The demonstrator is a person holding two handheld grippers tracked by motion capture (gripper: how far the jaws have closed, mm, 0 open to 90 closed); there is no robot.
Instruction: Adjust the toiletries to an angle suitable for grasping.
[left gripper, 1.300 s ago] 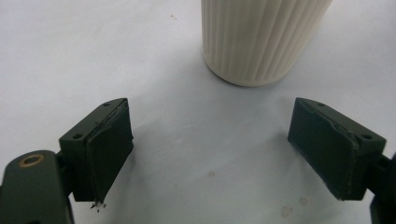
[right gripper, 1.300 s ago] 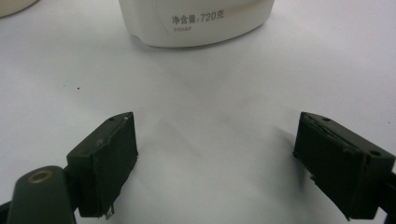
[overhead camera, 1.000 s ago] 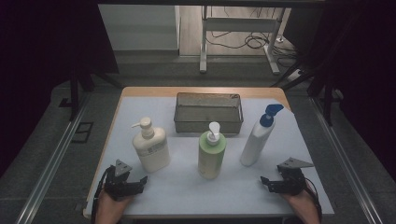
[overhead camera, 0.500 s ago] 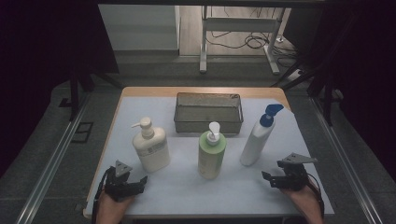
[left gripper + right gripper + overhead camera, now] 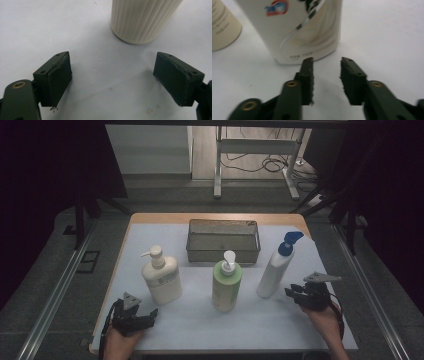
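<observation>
Three bottles stand on the white table top: a cream pump bottle (image 5: 160,279) at the left, a green pump bottle (image 5: 227,284) in the middle and a tall white bottle with a blue cap (image 5: 276,266) at the right. My left gripper (image 5: 149,314) rests near the front left edge, just in front of the cream bottle. Its jaws are wide open and empty (image 5: 112,65), with the bottle's ribbed base (image 5: 143,20) ahead. My right gripper (image 5: 291,293) is open and empty, close to the foot of the white bottle (image 5: 307,30), its jaw tips (image 5: 327,61) just short of it.
An empty dark wire mesh basket (image 5: 223,252) stands behind the bottles at the middle back. The rounded side of another bottle (image 5: 222,25) shows at the left of the right gripper view. Bare table lies between my two hands along the front edge.
My right gripper has moved forward, closer to the base of the white bottle. The left gripper and the bottles have stayed put.
</observation>
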